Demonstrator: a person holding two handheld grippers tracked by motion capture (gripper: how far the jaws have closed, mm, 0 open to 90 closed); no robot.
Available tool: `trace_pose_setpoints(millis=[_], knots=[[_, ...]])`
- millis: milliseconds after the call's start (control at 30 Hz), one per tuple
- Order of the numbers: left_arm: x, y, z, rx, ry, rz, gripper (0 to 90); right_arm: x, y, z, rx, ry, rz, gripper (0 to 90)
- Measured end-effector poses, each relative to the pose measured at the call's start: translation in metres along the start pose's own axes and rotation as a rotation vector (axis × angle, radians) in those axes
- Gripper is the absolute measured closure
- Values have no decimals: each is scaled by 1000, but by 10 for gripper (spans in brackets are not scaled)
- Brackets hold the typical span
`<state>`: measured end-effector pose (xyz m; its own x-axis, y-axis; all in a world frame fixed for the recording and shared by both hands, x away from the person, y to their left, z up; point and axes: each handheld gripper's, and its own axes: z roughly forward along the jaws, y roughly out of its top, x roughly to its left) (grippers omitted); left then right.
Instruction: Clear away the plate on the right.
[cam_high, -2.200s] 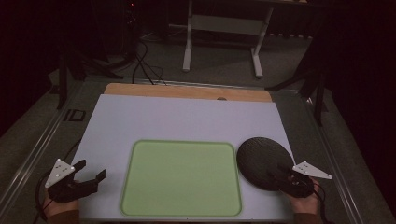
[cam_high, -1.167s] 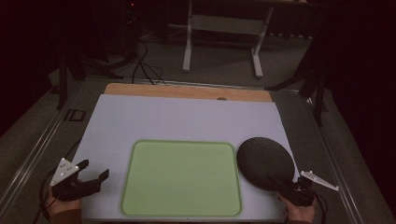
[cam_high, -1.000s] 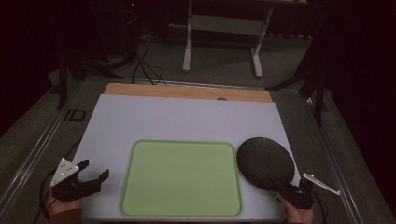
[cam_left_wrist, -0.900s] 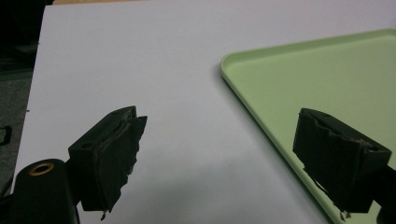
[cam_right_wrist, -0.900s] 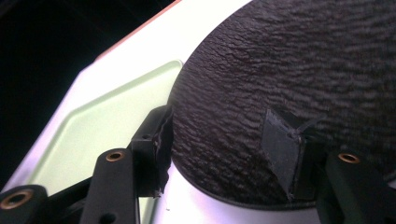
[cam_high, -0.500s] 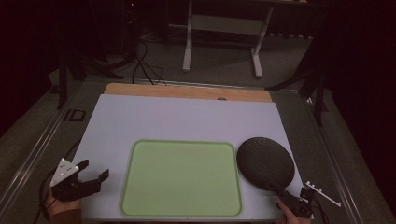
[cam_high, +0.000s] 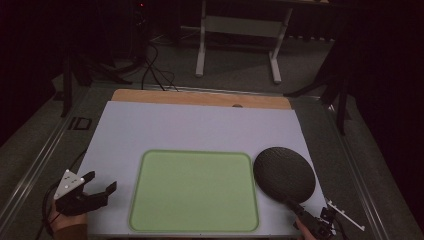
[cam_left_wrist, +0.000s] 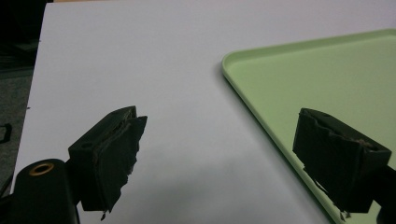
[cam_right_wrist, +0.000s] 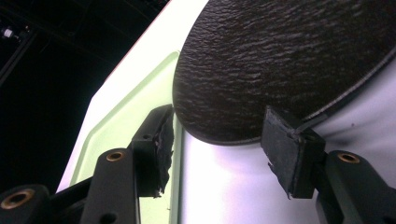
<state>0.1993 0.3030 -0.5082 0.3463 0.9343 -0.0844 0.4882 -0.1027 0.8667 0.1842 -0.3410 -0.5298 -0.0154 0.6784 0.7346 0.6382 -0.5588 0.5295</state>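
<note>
Now my right gripper (cam_high: 300, 216), jaws apart and empty, has slid back off the round black textured mat (cam_high: 284, 173) lying on the white desk (cam_high: 200, 130) beside the pale green tray (cam_high: 194, 191), suggesting placement is done; my left gripper (cam_high: 100, 187) waits open.

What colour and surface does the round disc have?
The disc is black with a rippled, wrinkled texture, clearest in the right gripper view.

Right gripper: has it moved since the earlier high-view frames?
Yes. The right gripper has slid back off the black plate, toward the table's near edge; the plate and green tray kept their places.
</note>
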Motion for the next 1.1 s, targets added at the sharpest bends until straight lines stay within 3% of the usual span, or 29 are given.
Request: trace_pose_setpoints(millis=[200, 433, 800, 1100], knots=[[0, 0, 0, -1, 0, -4, 149, 0, -4, -2, -26, -20, 36, 437], [0, 0, 0, -1, 1, -4, 149, -4, -11, -3, -69, -66, 136, 459], [1, -1, 0, -1, 2, -5, 149, -5, -20, -5, -137, -108, 207, 476], [1, -1, 1, 2, 2, -7, 149, -9, -24, 0, -152, -123, 275, 486]])
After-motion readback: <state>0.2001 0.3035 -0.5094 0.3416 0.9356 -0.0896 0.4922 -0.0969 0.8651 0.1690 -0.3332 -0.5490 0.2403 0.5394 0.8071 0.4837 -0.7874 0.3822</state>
